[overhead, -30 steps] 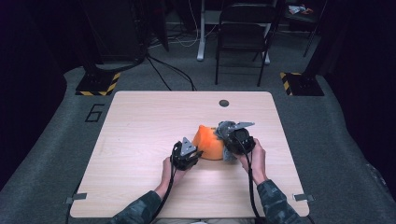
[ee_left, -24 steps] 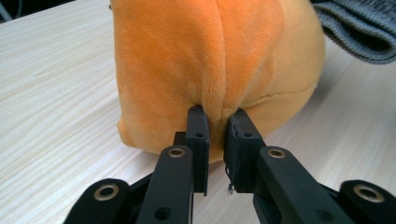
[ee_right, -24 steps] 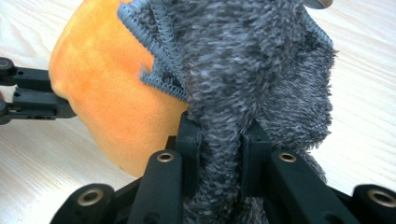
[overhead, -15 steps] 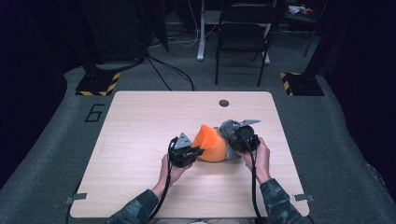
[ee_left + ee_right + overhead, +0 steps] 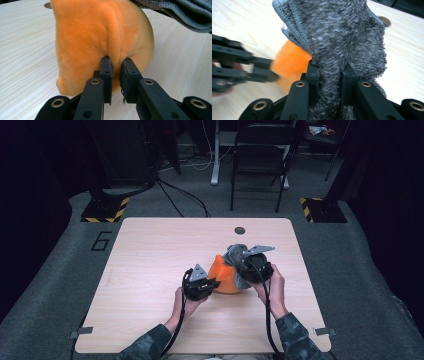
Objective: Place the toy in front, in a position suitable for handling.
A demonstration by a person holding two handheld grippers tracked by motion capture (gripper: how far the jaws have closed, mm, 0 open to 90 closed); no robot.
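An orange plush piece (image 5: 223, 276) stands on the wooden table (image 5: 150, 250), right of the middle. My left gripper (image 5: 116, 61) is shut on a fold of the plush (image 5: 100, 30) low on its near side, and the high view has this gripper (image 5: 212, 282) at the plush's left. A grey knitted cloth (image 5: 344, 32) hangs pinched between the jaws of my right gripper (image 5: 329, 66), held above the table. In the high view the cloth (image 5: 235, 254) drapes over the plush's far right side, with the right gripper (image 5: 245, 267) beside it.
A round cable hole (image 5: 240, 230) sits near the table's far edge. Behind the table stand a black folding chair (image 5: 260, 150) and a striped floor block (image 5: 105, 210). Bare wood stretches to the left of the hands.
My right gripper has risen a little with the grey cloth, which now stands higher over the plush. The left gripper has stayed at the plush's left side.
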